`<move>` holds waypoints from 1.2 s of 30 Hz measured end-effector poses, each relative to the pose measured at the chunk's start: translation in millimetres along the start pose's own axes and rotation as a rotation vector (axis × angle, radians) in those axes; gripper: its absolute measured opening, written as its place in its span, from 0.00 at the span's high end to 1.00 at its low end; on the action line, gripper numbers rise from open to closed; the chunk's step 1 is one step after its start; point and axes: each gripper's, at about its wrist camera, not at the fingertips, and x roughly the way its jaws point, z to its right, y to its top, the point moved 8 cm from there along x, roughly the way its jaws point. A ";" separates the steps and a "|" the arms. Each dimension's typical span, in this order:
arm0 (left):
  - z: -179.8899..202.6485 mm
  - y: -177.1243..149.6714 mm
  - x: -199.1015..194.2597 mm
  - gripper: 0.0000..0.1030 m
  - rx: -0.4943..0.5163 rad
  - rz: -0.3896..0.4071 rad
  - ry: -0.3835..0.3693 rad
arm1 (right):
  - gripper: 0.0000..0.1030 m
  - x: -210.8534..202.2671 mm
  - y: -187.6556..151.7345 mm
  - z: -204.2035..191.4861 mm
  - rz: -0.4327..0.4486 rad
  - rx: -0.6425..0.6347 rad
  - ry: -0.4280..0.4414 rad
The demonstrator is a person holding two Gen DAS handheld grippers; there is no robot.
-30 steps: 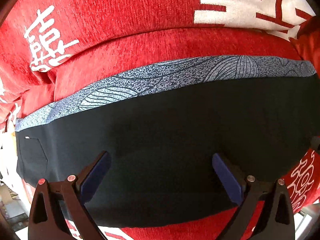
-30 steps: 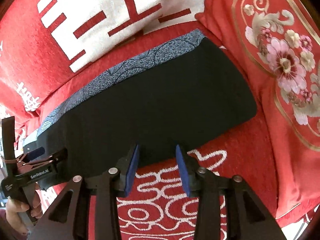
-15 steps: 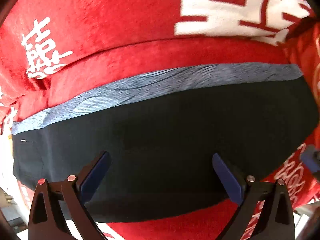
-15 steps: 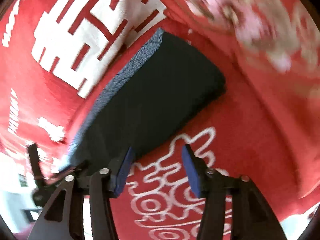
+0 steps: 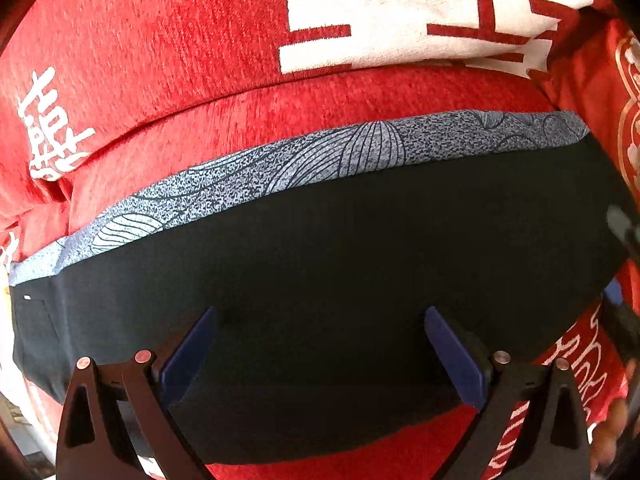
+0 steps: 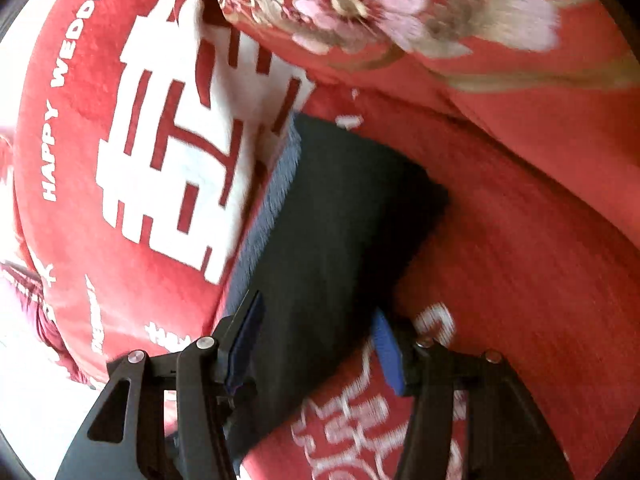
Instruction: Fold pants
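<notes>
My left gripper [image 5: 318, 354] and right gripper [image 6: 316, 346] are both spread over the dark folded fabric pants [image 5: 340, 264]; I should pinch the near edge evenly

The left gripper [image 5: 320, 356] hangs with jaws wide apart over dark pants [image 5: 340, 272] lying flat on a red cushion [image 5: 300, 108], a patterned blue-grey strip [image 5: 280, 168] along their far edge.

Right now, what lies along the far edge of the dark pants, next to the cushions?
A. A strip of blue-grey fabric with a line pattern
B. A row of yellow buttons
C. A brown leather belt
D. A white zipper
A: a blue-grey patterned strip runs along the far edge of the dark pants, in front of the red cushions.
</notes>
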 end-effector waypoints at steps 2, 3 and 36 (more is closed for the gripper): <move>4.5 1.4 -4.1 0.01 0.000 0.000 0.007 | 0.45 9.3 6.5 -6.2 0.004 0.011 0.012; 6.2 2.1 -4.0 0.07 -0.002 0.002 0.007 | 0.52 10.5 7.8 -6.4 -0.007 0.020 0.013; -128.9 -25.4 -51.8 0.29 -0.087 0.149 -0.190 | 0.80 60.2 -128.1 -221.6 -0.167 -0.850 -0.258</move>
